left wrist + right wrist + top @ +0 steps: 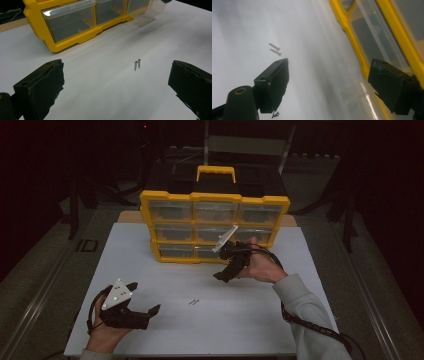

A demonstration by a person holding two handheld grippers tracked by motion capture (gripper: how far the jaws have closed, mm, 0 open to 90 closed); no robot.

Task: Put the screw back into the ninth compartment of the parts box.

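A yellow organizer (215, 199) with clear drawers stands at the back middle of the white table (130, 250). Two small screws (194, 302) lie side by side on the table in front of it. My left gripper (145, 297) rests at the front left, open and empty, with the screws (137, 64) ahead between its jaws. My right gripper (229, 264) hangs open at the organizer's bottom row. One clear drawer (148, 15) sticks out there and lies between the right gripper's (329, 85) jaws. I cannot tell whether they touch it. The screws (274, 49) sit off to its left.
A black case with a yellow handle (216, 172) stands behind the organizer. The table's front edge (200, 354) runs close to both forearms. Dark floor surrounds the table. Bare white surface spreads around the screws and to the front right.
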